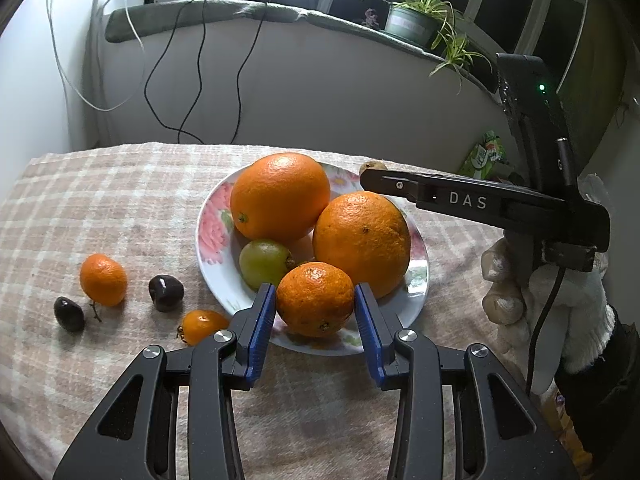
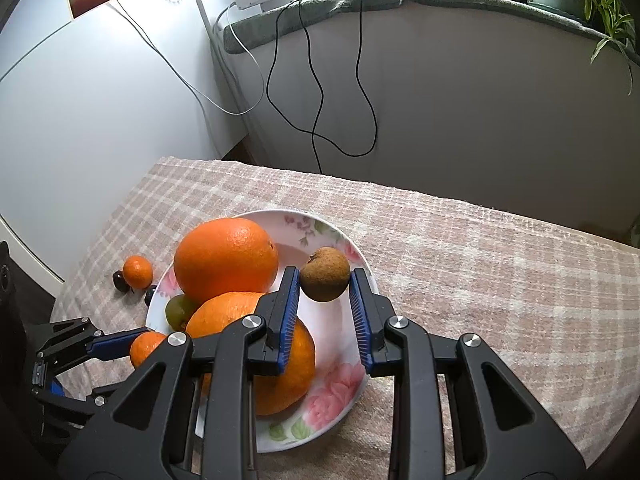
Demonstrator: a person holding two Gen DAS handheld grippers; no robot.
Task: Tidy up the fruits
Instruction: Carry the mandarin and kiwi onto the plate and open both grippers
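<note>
Fruit gathered on a flowered plate, both grippers at work

Left gripper spread around a small mandarin at the near rim of the plate; blue pads just beside the fruit on each side, contact too close to tell. Right gripper spread either side of a small brown fruit over the far part of the plate; cannot tell whether pads press it. Two large oranges on the plate, one farther back and one nearer the right, touching each other. Green fruit tucked between the oranges and the mandarin. Off the plate to the left, on the checked cloth covering the worktop: another small mandarin, two dark fruits, and a small orange tomato-like fruit just beside the plate rim. Gloved hand holding the right gripper handle. Potted plant on the windowsill behind.
</note>
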